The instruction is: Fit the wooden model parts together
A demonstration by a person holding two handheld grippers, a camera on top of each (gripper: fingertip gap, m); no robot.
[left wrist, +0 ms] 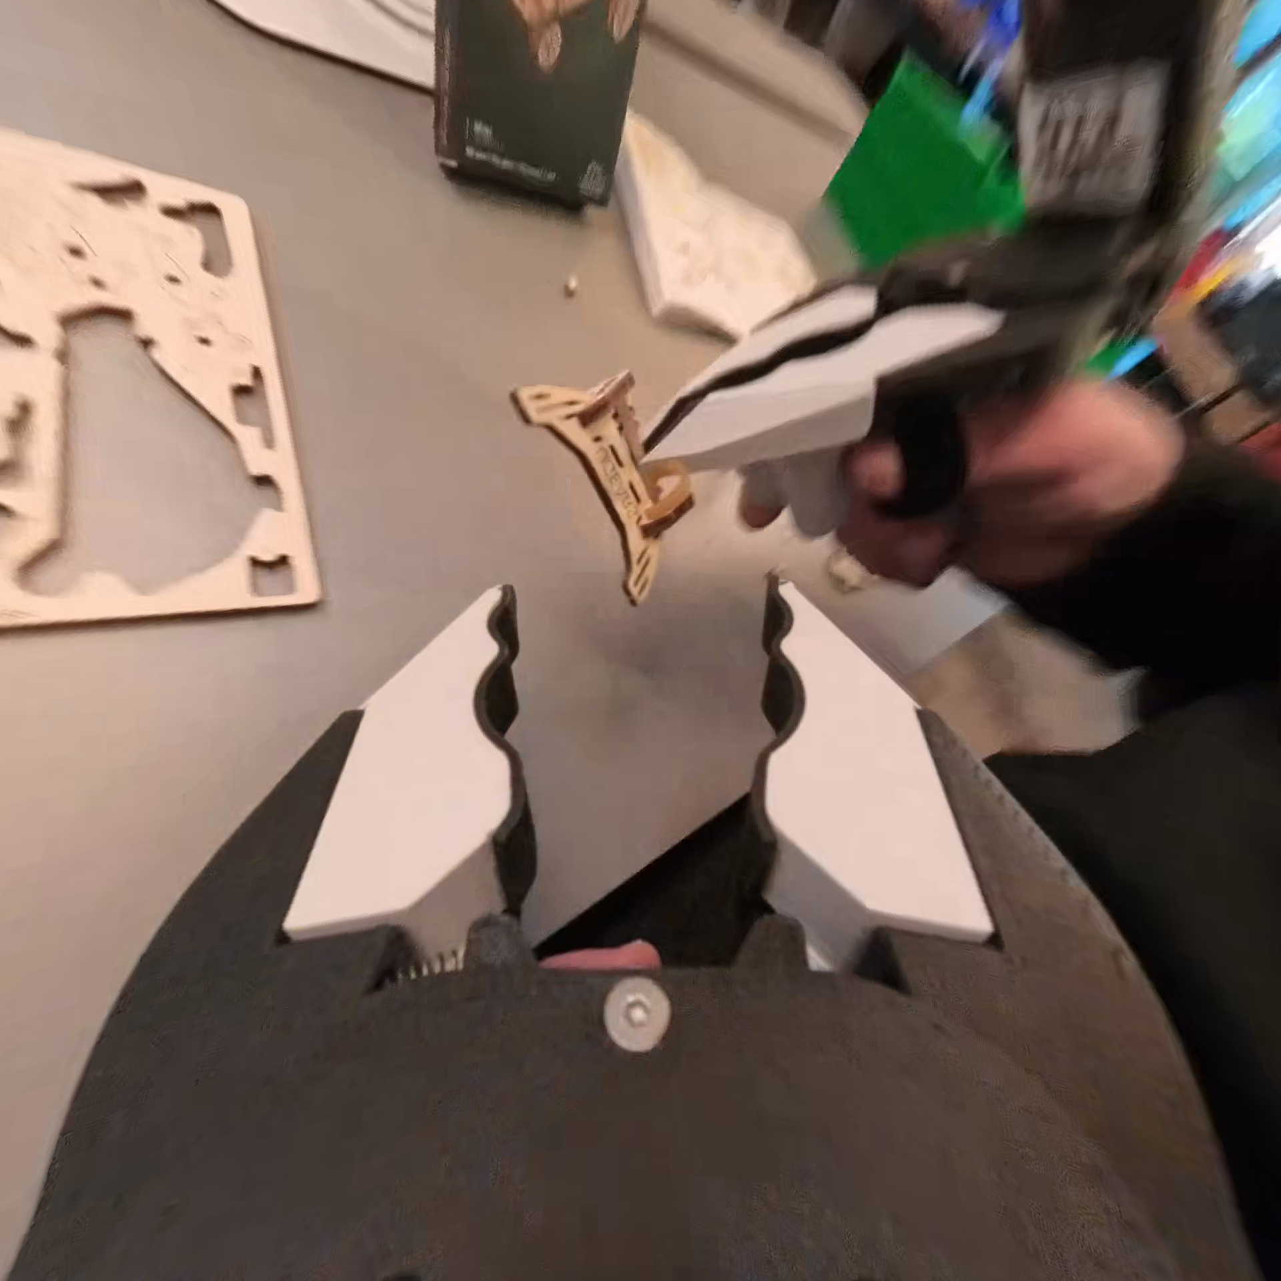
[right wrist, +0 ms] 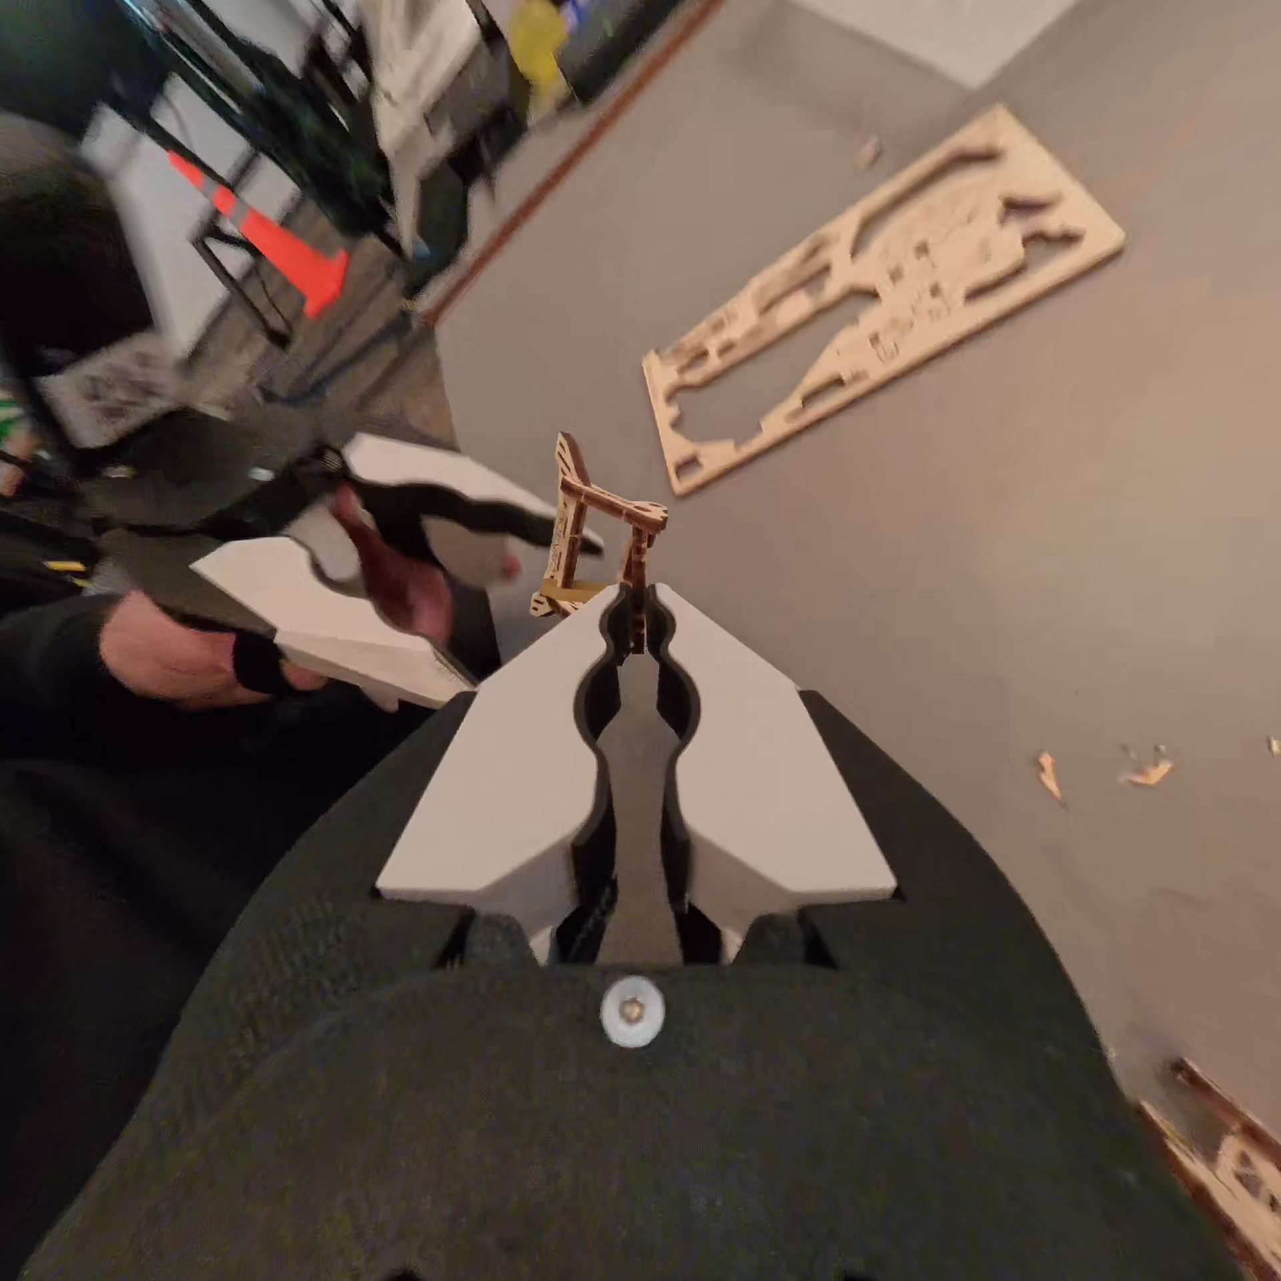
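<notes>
A small wooden model assembly of several joined laser-cut pieces hangs in the air above the grey table. My right gripper is shut on one of its thin pieces and holds it up; the assembly sticks out past the fingertips. In the left wrist view the right gripper comes in from the right, shut on the assembly. My left gripper is open and empty, just below the assembly and apart from it. In the right wrist view the left gripper shows open at the left, close beside the assembly.
A wooden sheet with punched-out holes lies on the table at the left; it also shows in the right wrist view. A dark box stands at the back. A booklet lies beside it. Wood scraps lie on the table.
</notes>
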